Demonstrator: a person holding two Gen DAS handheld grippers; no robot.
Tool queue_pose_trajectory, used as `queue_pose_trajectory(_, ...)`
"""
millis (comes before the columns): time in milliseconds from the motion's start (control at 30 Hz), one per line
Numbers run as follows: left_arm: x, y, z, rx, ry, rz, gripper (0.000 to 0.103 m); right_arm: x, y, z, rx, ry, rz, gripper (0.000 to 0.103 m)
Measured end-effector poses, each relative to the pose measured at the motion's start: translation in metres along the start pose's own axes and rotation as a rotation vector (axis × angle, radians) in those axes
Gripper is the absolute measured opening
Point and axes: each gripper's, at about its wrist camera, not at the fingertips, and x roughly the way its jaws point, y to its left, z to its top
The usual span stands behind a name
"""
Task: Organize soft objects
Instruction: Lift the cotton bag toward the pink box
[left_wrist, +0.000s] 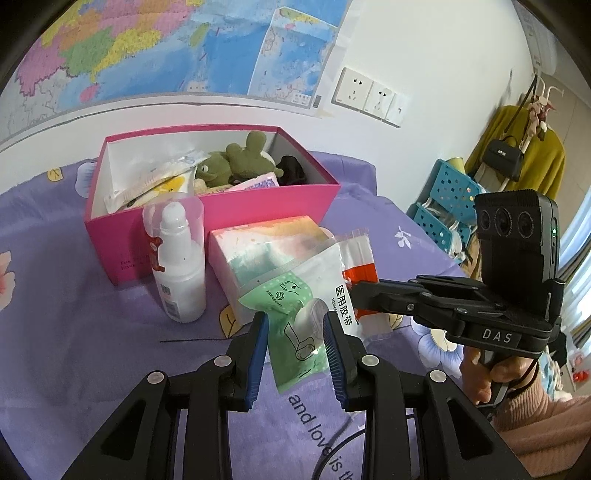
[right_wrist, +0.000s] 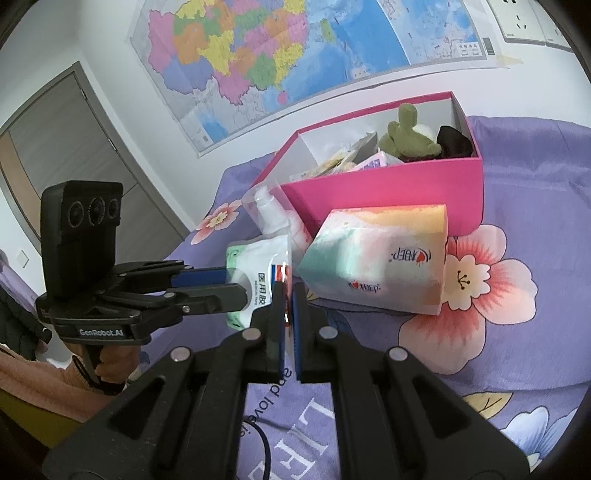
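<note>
- The pink box (left_wrist: 207, 206) sits at twelve o'clock on the purple flowered cloth (left_wrist: 74, 332), open-topped and already holding a green plush frog (left_wrist: 236, 162) and packets; that is the likely drop place.
- The tissue pack (left_wrist: 258, 251) lies just in front of it, with a white bottle (left_wrist: 181, 258) beside it at nine o'clock. Lift high enough to clear both.
- The medical-tape bag (left_wrist: 303, 317) hangs between both tools, near the tissue pack.
- The left gripper (left_wrist: 295, 343) has its fingers narrowed onto the bag's green end.
- The right gripper (right_wrist: 289, 314) pinches the bag's red-striped edge, its fingers nearly together.
- Move both hands together, or the thin plastic may slip or tear.
</note>
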Motion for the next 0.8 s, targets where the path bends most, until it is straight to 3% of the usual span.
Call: queue_pose_trajectory(800, 0.000, -0.002, 0.013, 0.019, -0.025, 0.004, 0.030, -0.007, 0.002, 0.010, -0.012, -0.032, -0.021, 0.006)
